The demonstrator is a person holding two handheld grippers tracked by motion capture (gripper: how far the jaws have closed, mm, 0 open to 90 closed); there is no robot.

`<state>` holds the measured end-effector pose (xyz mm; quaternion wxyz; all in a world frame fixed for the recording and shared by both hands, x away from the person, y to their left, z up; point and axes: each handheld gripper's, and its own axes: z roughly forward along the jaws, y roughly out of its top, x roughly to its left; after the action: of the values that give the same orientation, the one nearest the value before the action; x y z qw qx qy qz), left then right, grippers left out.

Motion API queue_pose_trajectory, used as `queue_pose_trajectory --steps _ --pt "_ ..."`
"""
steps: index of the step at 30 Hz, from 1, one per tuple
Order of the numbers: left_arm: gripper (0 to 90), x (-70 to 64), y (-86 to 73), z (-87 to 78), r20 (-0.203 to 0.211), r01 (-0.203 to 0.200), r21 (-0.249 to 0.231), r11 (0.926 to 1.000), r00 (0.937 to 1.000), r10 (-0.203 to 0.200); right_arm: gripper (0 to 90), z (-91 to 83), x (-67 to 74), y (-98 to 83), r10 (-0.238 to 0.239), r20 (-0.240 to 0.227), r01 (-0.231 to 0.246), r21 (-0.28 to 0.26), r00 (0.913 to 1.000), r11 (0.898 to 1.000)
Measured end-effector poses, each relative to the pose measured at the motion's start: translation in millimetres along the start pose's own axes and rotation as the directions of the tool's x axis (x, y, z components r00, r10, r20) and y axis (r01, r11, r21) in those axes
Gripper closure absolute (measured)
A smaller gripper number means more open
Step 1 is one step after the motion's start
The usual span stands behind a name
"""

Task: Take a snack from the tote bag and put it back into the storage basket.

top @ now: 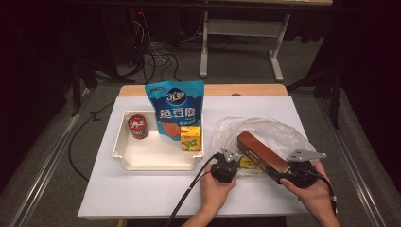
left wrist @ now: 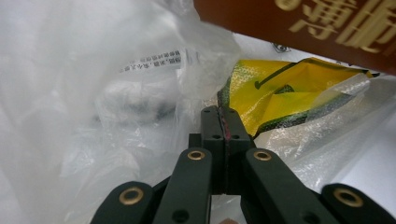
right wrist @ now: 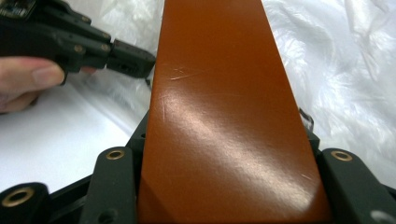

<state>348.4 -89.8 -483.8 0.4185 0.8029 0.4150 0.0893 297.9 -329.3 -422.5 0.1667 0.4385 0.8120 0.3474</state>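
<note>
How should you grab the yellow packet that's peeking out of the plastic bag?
Pinch the flat yellow foil packet by its near edge, which sticks out of the clear crinkly plastic bag, coming in low from the person's side. It lies flat and thin, so that edge probably suits tongs. The long brown box sits over it, so lift that away first.

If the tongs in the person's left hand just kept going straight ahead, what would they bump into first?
Probably the clear plastic bag: the shut left tongs are already at its crumpled film. Just past it lies a yellow packet. Depth is hard to judge.
</note>
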Motion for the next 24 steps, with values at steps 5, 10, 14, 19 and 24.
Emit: queue_pose_trajectory --steps 5,10,14,19,24 --pt "90.0 1.7 0.6 0.2 0.005 0.014 -0.001 0.9999 0.9999 -0.014 45.9 -9.5 1.8 -9.5 0.0 0.001 0.0 0.002 1.0 1.0" --pt "90.0 3.9 1.3 0.4 0.011 0.03 -0.002 0.9995 0.9995 -0.03 45.9 -18.5 3.5 -16.0 -0.01 -0.004 0.01 -0.005 0.9999 1.0" --pt "90.0 4.4 1.4 0.0 0.008 0.031 -0.005 0.9995 0.9995 -0.031 46.0 -25.2 5.3 -19.2 -0.019 -0.012 0.019 -0.018 0.9998 1.0" --pt "90.0 4.3 -0.1 -5.8 0.034 0.023 -0.049 0.9985 0.9992 -0.021 46.0 -31.6 8.3 -16.9 -0.037 -0.027 0.036 -0.046 0.999 0.998" --pt "90.0 6.2 -1.3 -18.9 0.049 0.025 -0.103 0.9944 0.9986 -0.02 46.0 -34.4 11.2 -12.8 -0.058 -0.036 0.056 -0.063 0.9977 0.996"
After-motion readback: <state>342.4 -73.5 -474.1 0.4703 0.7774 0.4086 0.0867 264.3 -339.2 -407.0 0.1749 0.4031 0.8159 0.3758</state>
